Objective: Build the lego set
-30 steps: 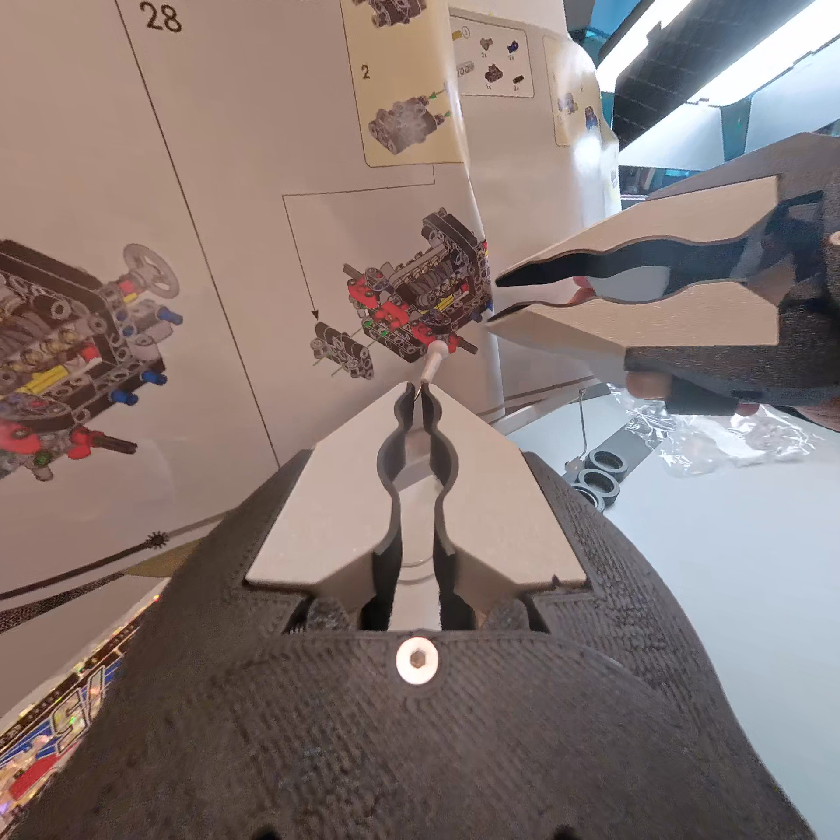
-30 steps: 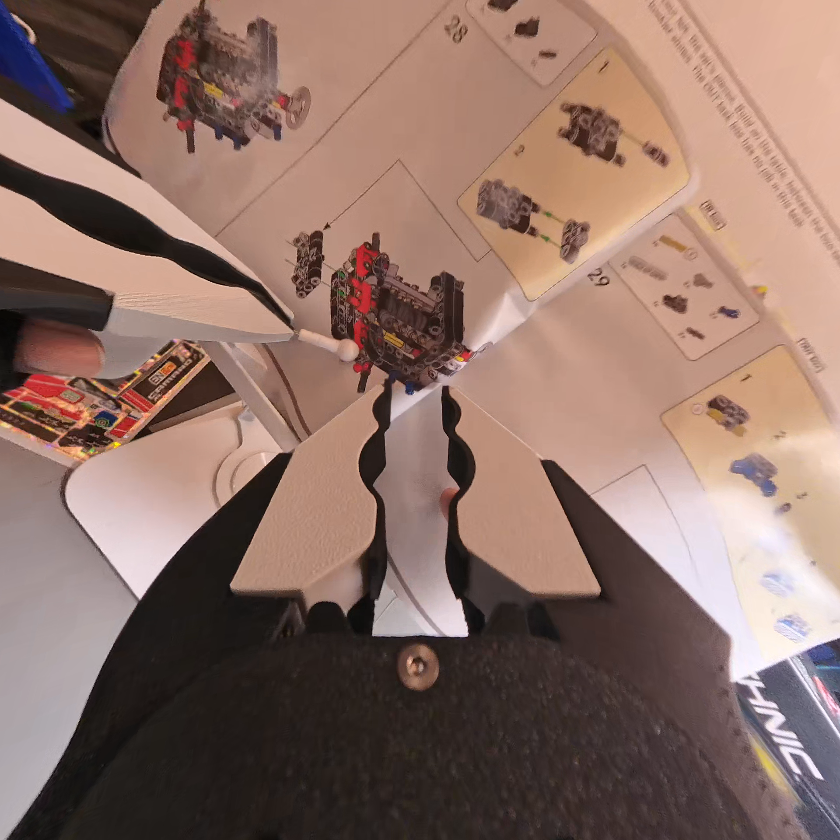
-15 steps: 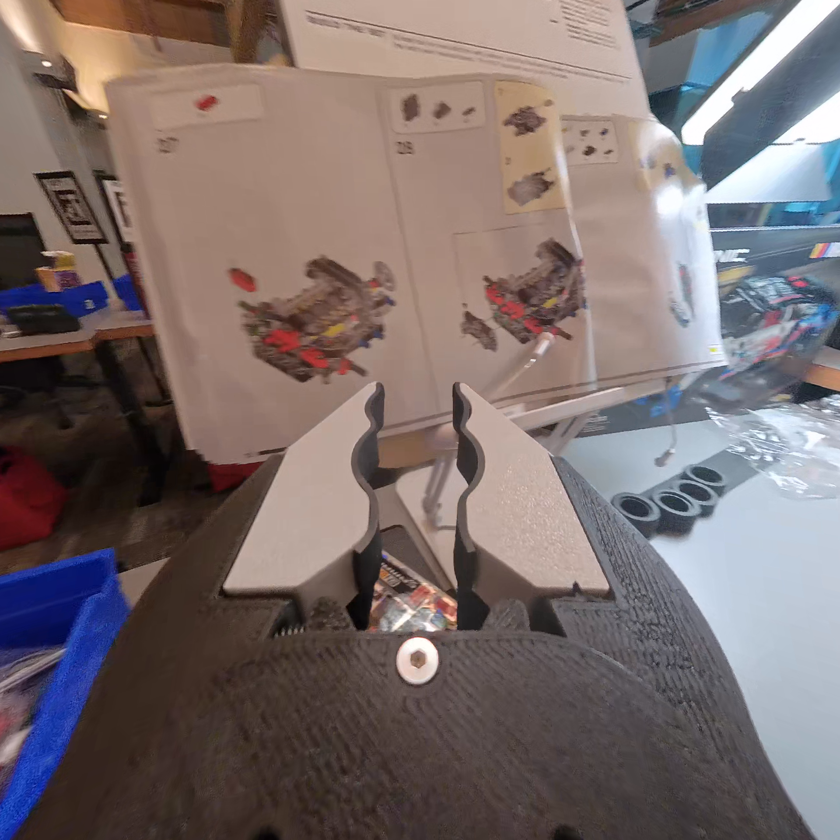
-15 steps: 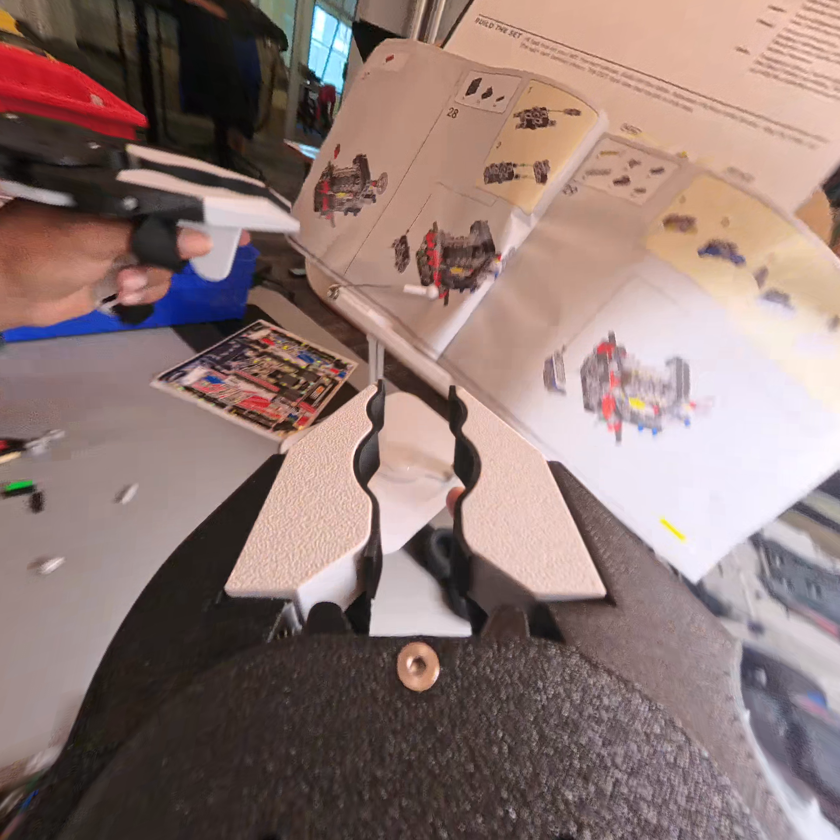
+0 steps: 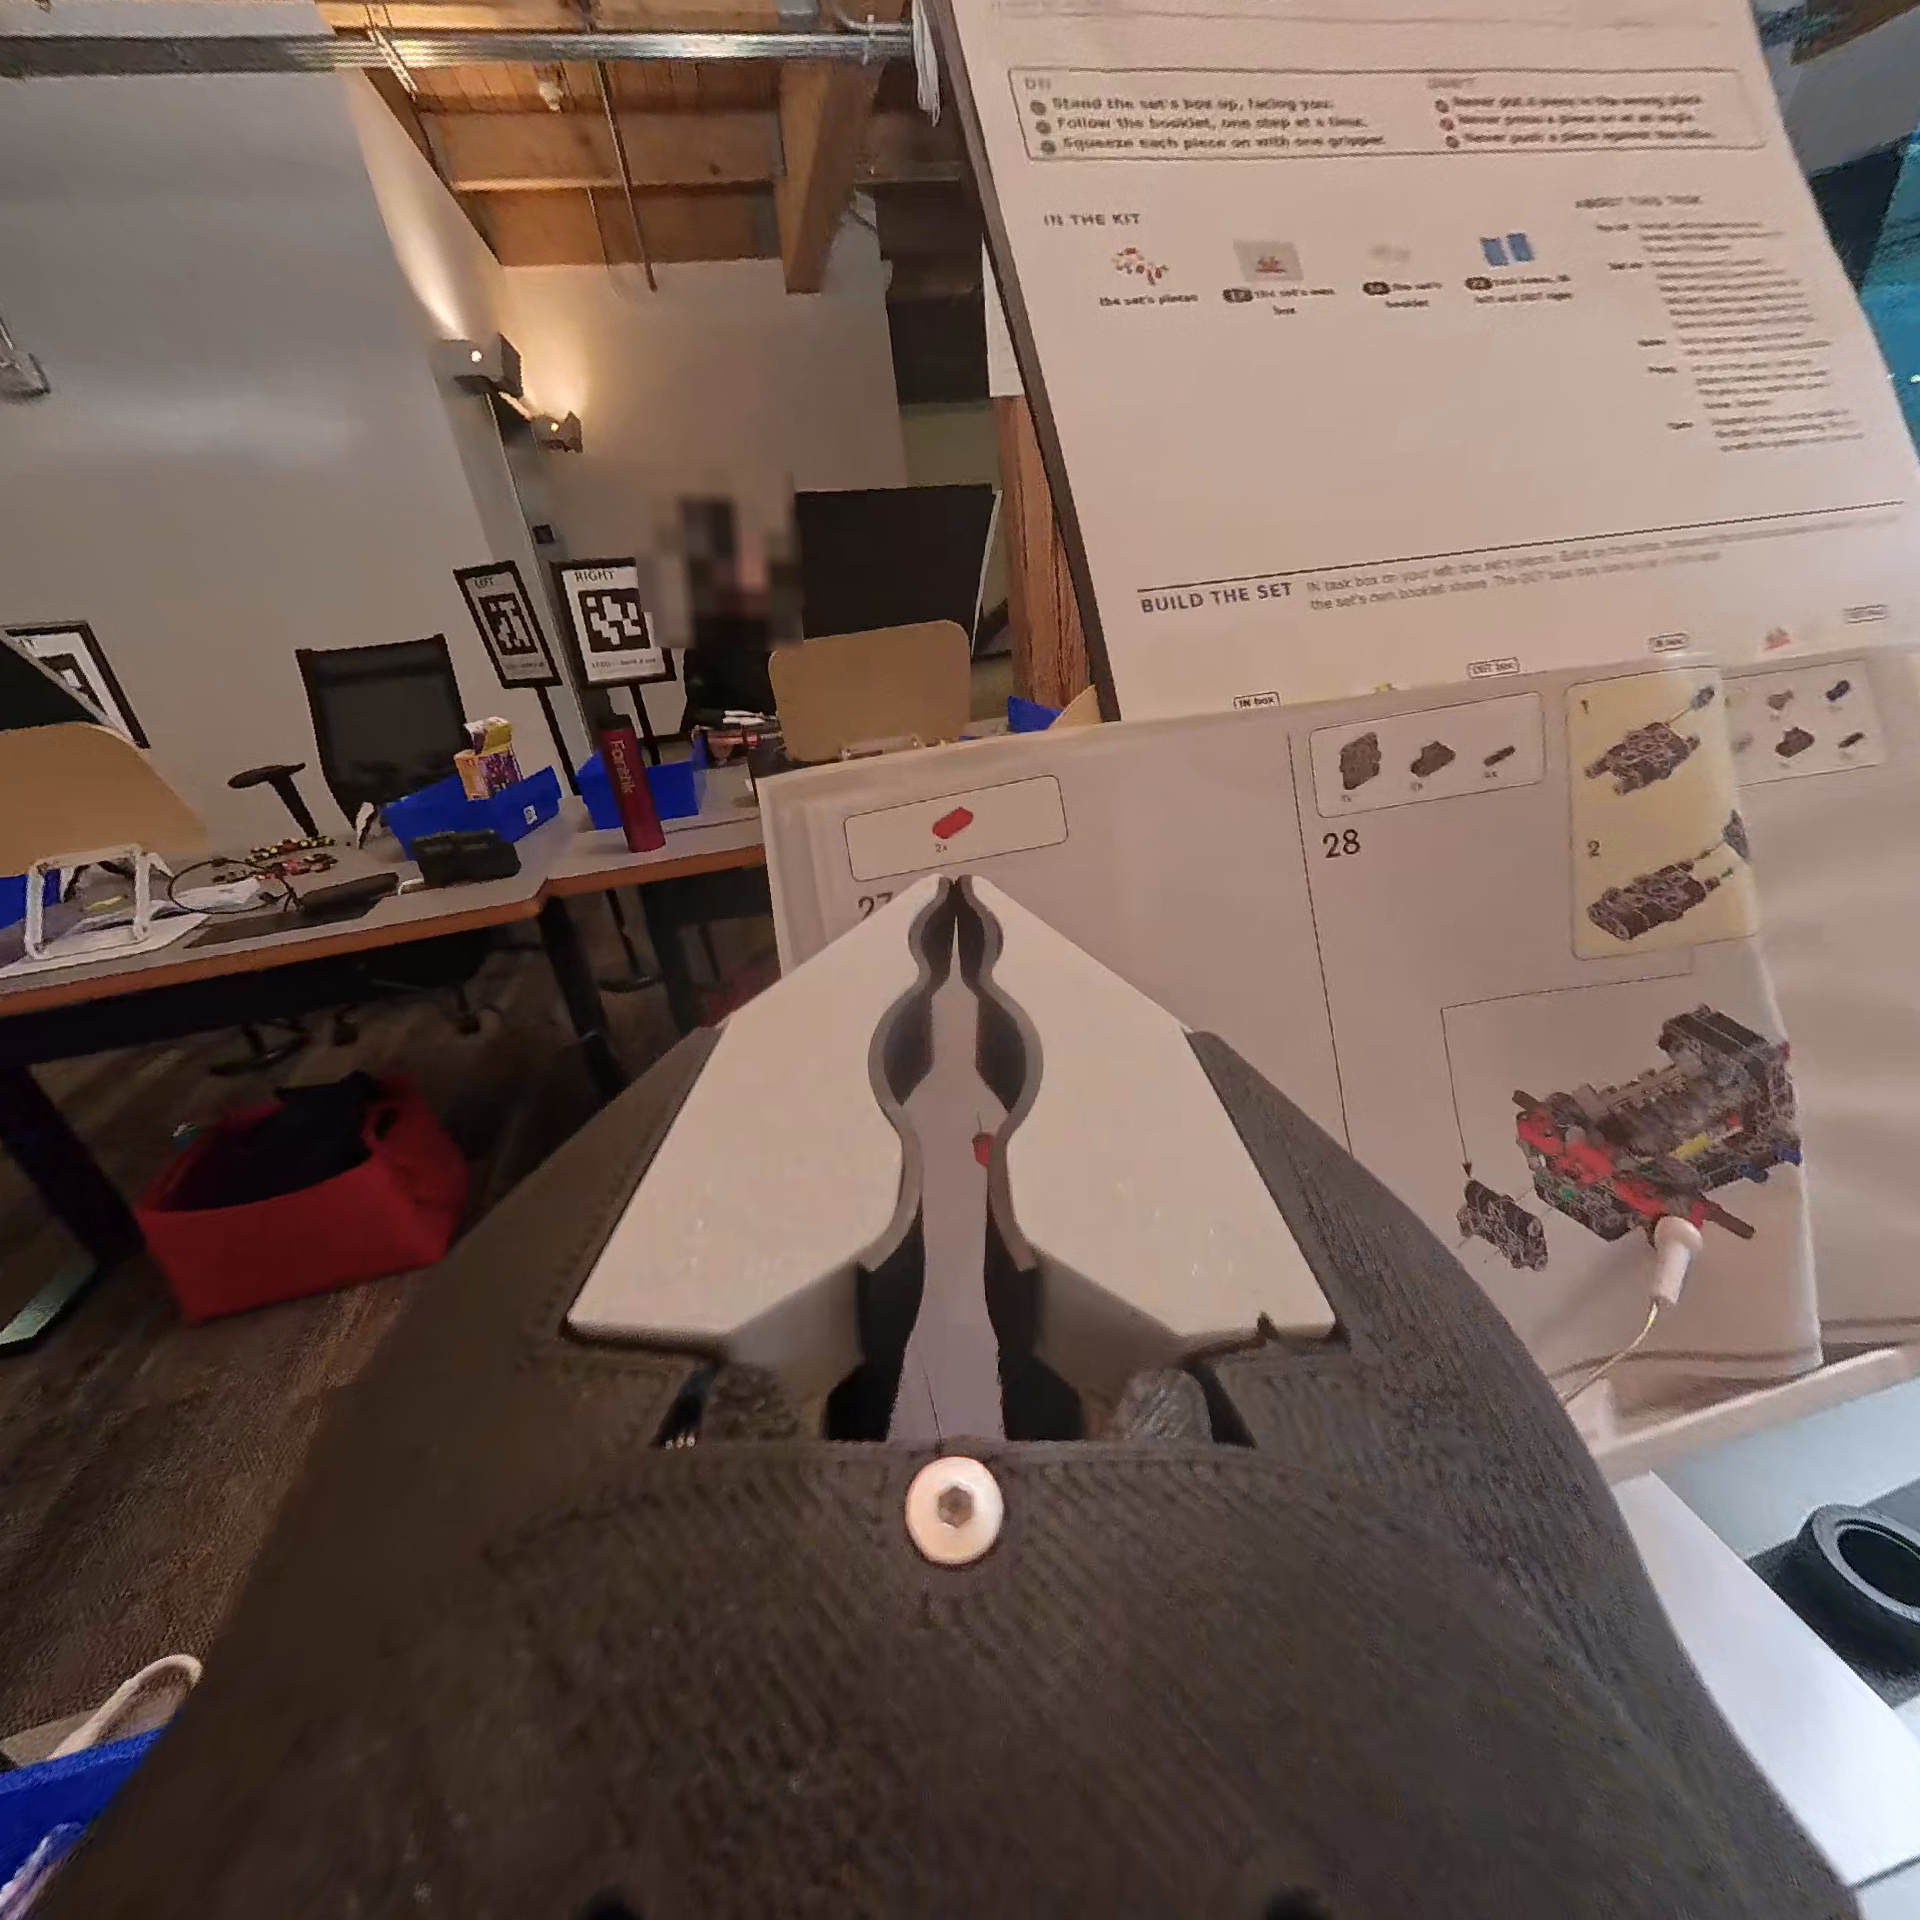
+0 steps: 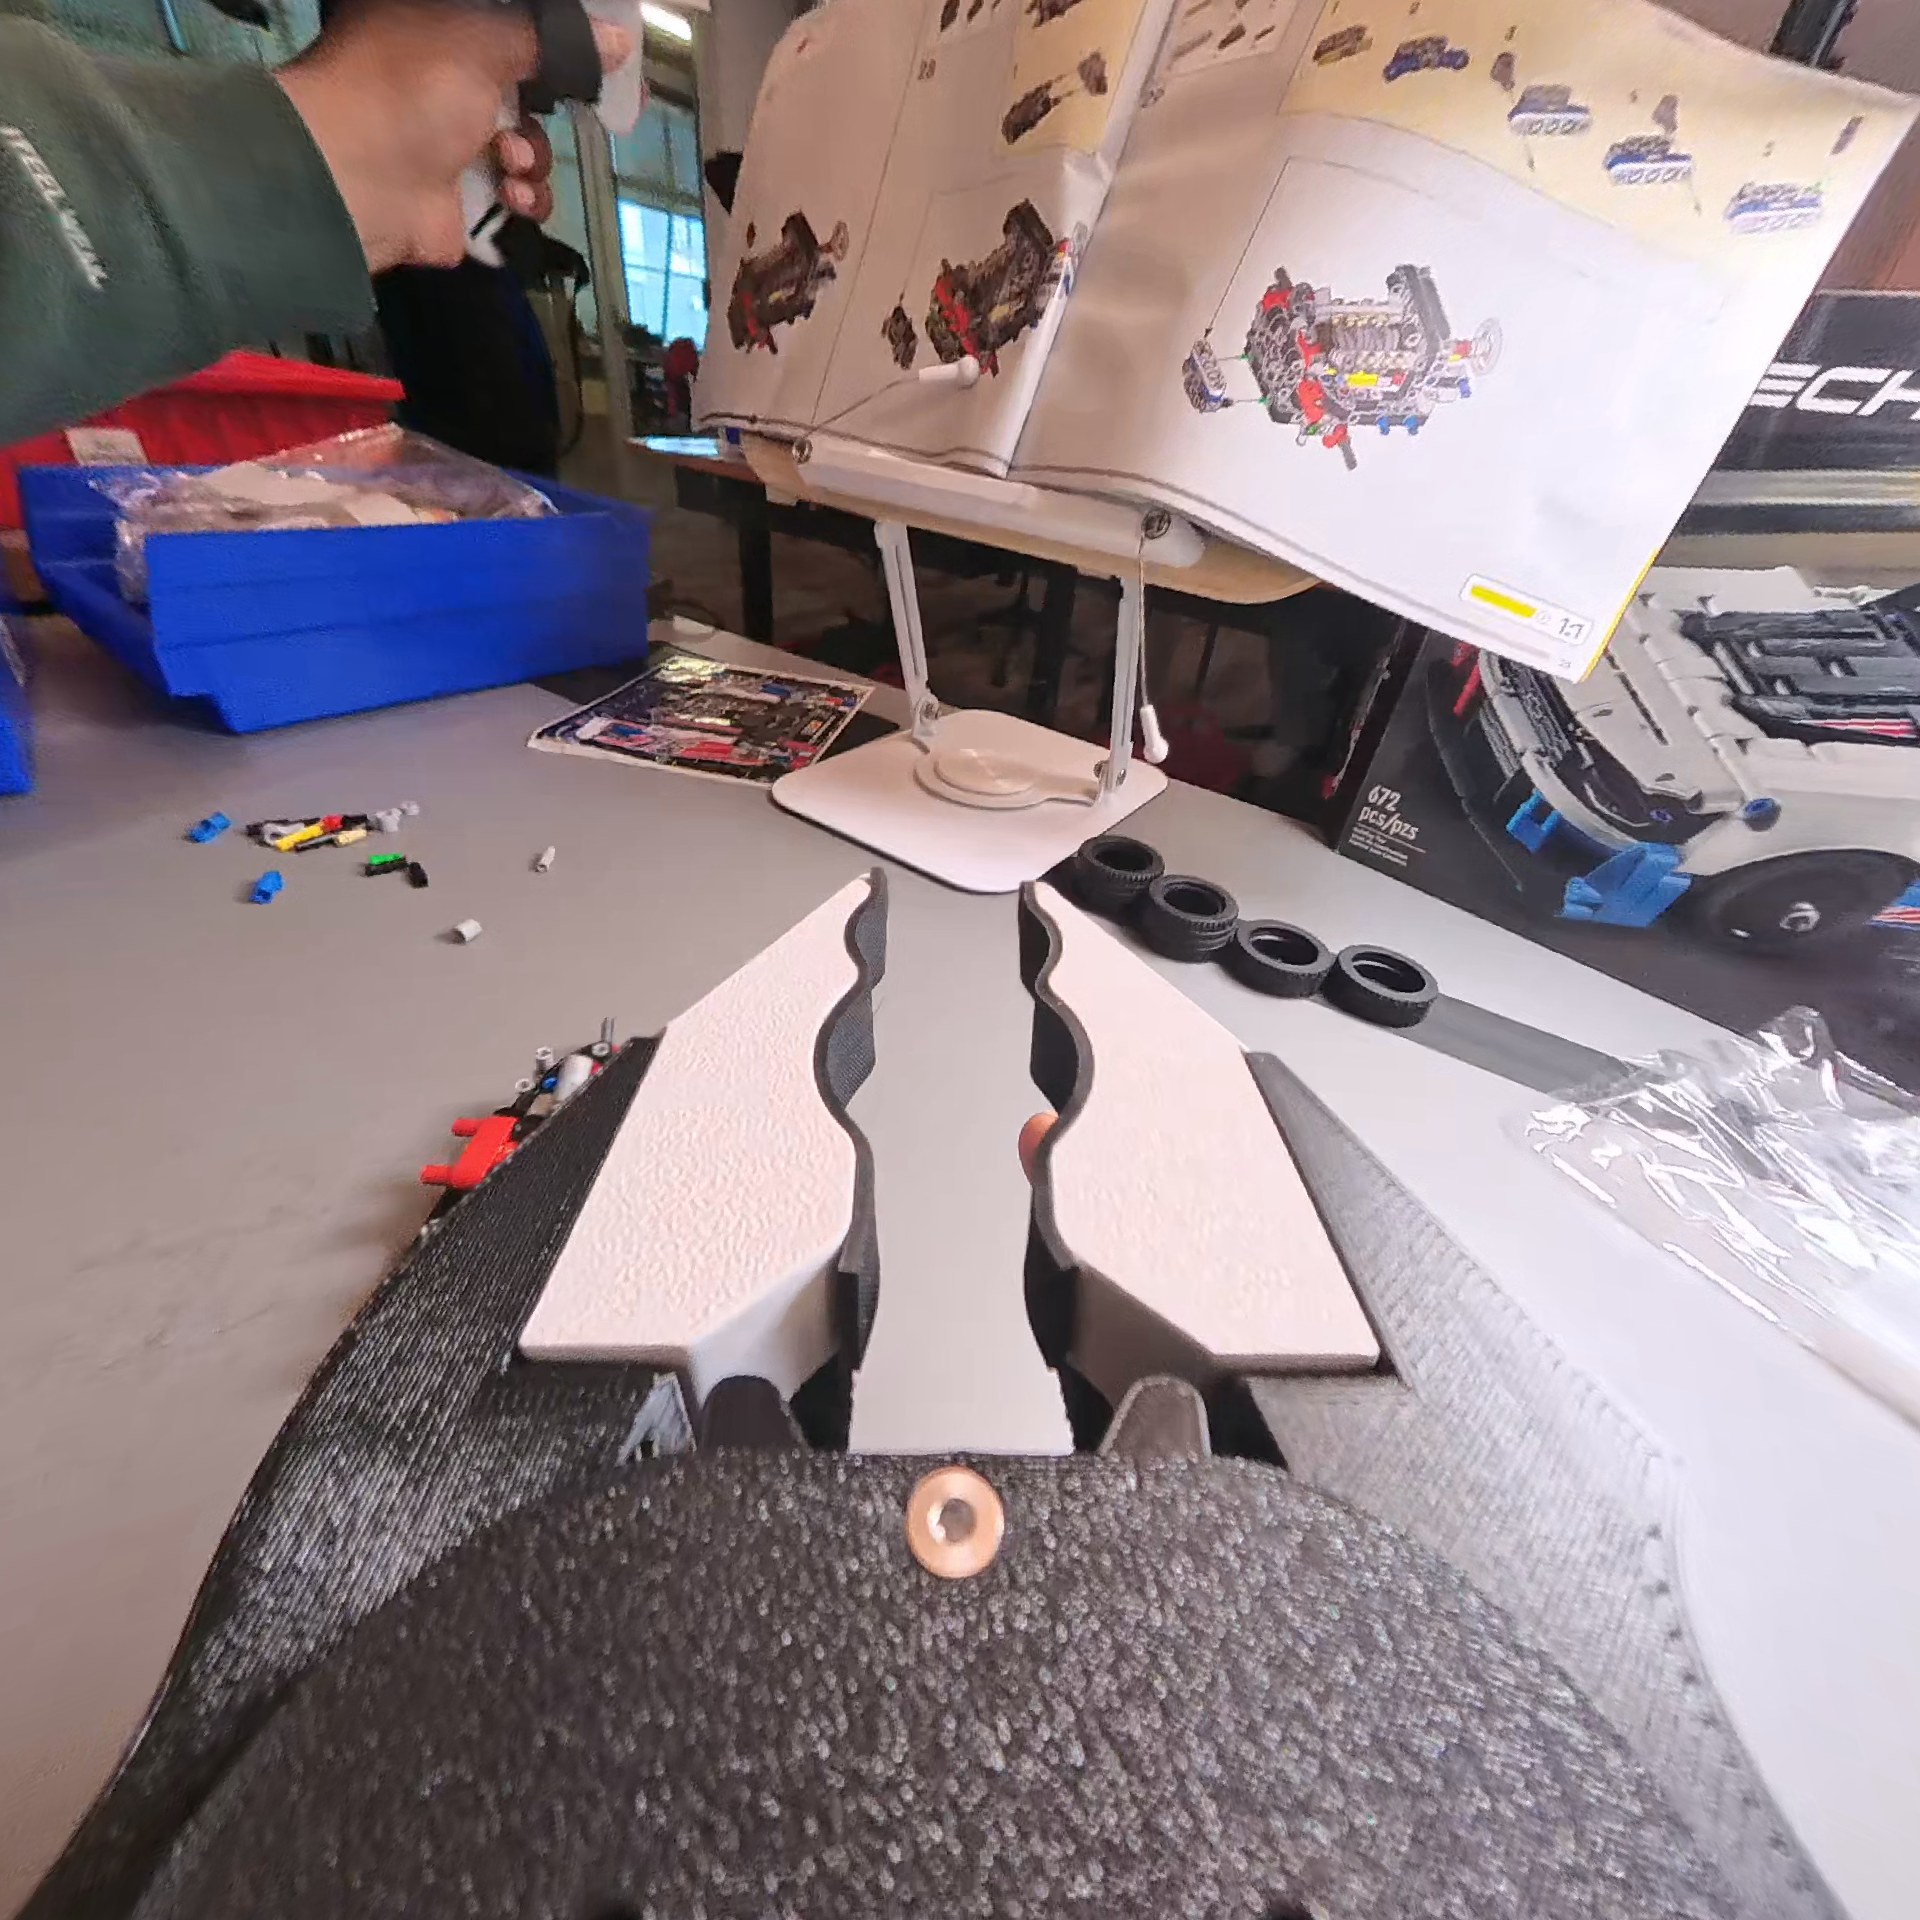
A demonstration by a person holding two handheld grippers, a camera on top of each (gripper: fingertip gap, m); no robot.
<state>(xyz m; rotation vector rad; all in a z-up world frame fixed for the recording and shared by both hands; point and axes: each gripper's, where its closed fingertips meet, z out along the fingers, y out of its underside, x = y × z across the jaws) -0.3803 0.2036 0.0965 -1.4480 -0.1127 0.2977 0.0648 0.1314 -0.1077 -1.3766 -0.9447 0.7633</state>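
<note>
The open instruction booklet [image 5: 1195,987] stands on a white stand, held by a white-tipped wire clip [image 5: 1673,1262]. My left gripper [image 5: 956,883] is shut with nothing visible between its tips, raised in front of the booklet's left page. My right gripper [image 6: 954,894] is open and empty, low over the grey table [image 6: 675,987]. It points at the stand's base [image 6: 977,800], below the booklet [image 6: 1351,312]. Small loose pieces [image 6: 312,831] lie at the left. A red and black assembly [image 6: 499,1122] shows partly beside the right gripper's left finger.
Several black tyres [image 6: 1257,935] lie in a row right of the gripper; one shows in the left wrist view [image 5: 1870,1569]. A sticker sheet [image 6: 707,717] and blue bin [image 6: 343,592] are at left, the set's box [image 6: 1662,779] and a plastic bag [image 6: 1745,1174] at right. A person's sleeve [image 6: 156,208] is top left. The gap from one gripper's tips to the other's is roughly 50 cm.
Both grippers have pulled back from the booklet. The left gripper let go of the page clip, opened, and is now shut. The right gripper dropped low over the table, still open.
</note>
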